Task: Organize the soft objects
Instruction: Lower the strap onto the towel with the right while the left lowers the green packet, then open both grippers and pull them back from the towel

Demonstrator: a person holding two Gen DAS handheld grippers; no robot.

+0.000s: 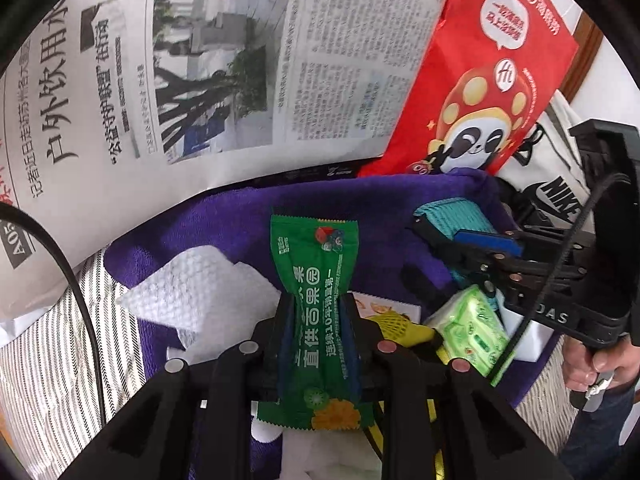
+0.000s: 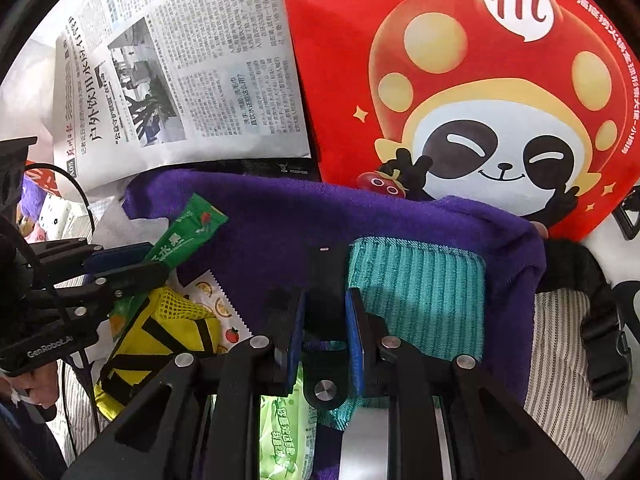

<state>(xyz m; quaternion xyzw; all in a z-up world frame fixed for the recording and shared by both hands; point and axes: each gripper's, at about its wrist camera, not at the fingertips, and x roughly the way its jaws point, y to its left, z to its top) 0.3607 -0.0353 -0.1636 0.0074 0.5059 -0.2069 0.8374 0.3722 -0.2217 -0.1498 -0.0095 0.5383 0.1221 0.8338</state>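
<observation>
The left gripper [image 1: 316,320] is being held pinched on a green foil snack packet printed with white characters and fruit [image 1: 316,312], at the lower centre of the left wrist view. The packet is being gripped across its waist, so that its long axis is running straight ahead along the fingers, one end pointing up the frame over the purple plush towel [image 1: 224,224] and the other hanging back toward the camera. Just left of it, a white embossed paper towel [image 1: 200,292] is lying on the purple towel.

In the right wrist view the right gripper [image 2: 326,336] is being held with its blue pads [image 2: 356,336] part-spread and nothing between them; a black bracket is sitting in the gap. A teal ribbed cloth [image 2: 420,292] is lying directly ahead and slightly right of it, touching the purple towel, so the right gripper is judged the nearer one for that cloth. A pale green tissue pack [image 2: 286,432] is lying beneath it at the lower centre, and a yellow mesh pouch with black straps [image 2: 160,336] at the lower left.

Across the top of both views a folded newspaper [image 1: 240,60] and a red panda-printed bag [image 2: 460,100] are being propped behind the towel. The striped fabric surface [image 2: 568,380] underneath cannot be identified.
</observation>
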